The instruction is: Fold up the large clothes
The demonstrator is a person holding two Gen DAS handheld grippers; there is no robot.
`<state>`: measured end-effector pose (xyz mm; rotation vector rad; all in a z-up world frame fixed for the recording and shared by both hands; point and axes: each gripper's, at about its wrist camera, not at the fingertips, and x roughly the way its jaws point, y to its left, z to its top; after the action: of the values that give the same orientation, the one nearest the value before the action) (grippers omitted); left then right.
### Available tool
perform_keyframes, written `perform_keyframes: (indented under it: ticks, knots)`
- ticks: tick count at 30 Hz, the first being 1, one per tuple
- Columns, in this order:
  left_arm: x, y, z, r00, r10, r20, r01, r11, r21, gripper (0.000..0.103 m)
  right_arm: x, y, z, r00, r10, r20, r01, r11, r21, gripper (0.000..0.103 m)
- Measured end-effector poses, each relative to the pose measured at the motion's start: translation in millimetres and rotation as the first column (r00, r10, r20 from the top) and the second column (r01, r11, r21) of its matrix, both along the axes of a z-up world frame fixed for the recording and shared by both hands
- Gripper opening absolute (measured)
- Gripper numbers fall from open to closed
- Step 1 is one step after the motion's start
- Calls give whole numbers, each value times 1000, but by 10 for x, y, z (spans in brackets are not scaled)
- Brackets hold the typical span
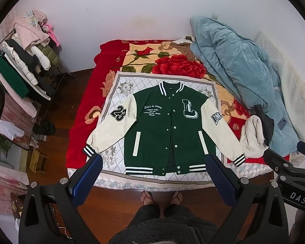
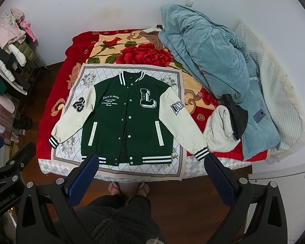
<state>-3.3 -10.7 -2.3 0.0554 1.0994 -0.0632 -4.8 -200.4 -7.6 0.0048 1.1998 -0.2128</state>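
A green varsity jacket [image 1: 162, 126] with cream sleeves lies flat and face up on a white patterned cloth [image 1: 120, 85] on the bed, sleeves spread out to both sides. It also shows in the right wrist view [image 2: 120, 118]. My left gripper [image 1: 154, 162] is open and empty, held above the bed's near edge over the jacket's hem. My right gripper [image 2: 150, 162] is open and empty, also above the near edge by the hem. Both sit high over the jacket, not touching it.
A red floral blanket [image 1: 172, 65] covers the bed. A blue quilt [image 1: 244, 71] is piled at the right, with a white towel [image 1: 252, 136] and a dark item beside it. A loaded clothes rack [image 1: 24, 61] stands left. The person's feet [image 1: 162, 197] are on the wooden floor.
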Motion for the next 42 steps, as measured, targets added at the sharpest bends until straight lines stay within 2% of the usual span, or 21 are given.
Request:
perform_keyframes:
  ticks: [42]
  knots:
    - [32,-91,23,1000,-8,0,8,1000,-10,103,8,14,37,1000,-10,3,10,1000,5,103]
